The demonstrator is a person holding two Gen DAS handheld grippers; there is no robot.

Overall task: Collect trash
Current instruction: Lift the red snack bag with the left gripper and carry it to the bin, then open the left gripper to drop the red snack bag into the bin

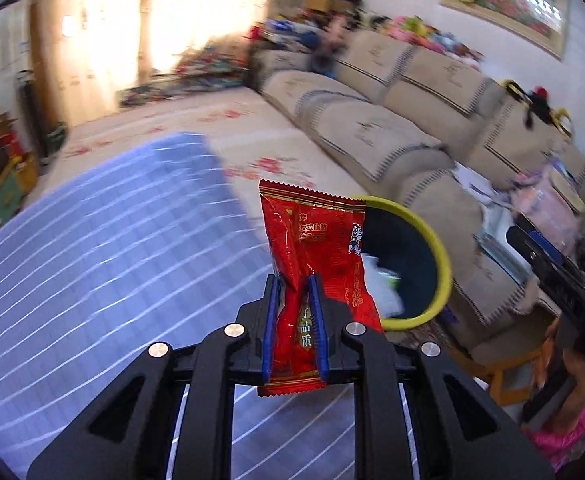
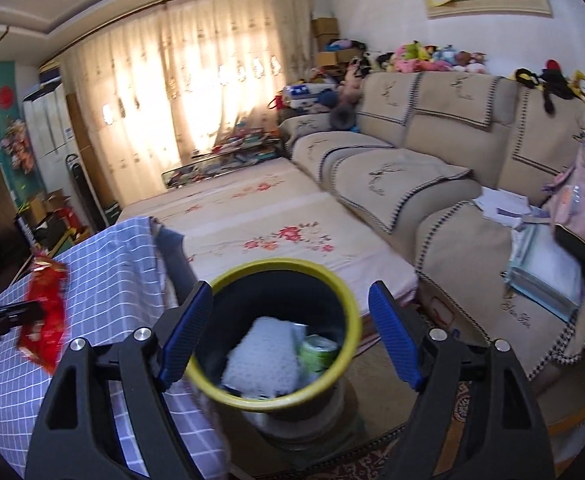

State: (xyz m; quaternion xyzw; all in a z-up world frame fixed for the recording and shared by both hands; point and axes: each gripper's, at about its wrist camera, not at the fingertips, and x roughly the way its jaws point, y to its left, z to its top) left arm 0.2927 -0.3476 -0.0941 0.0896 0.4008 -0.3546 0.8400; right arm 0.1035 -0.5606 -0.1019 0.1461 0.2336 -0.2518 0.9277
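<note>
My left gripper (image 1: 295, 280) is shut on a red snack wrapper (image 1: 316, 240) and holds it upright above the blue checked tablecloth (image 1: 112, 240), just left of the yellow-rimmed dark bin (image 1: 432, 300). In the right wrist view the same wrapper (image 2: 44, 312) hangs at the far left over the cloth (image 2: 104, 280). My right gripper (image 2: 290, 312) is open and empty, right above the bin (image 2: 352, 320). Inside the bin lie a white crumpled sheet (image 2: 264, 356) and a green can (image 2: 318, 354).
A beige sofa (image 2: 432, 168) runs along the right, with papers and a pink bag (image 2: 584, 200) on its near seat. A floral-covered low bed or table (image 2: 260, 216) lies behind the bin. Clutter and curtains stand at the back.
</note>
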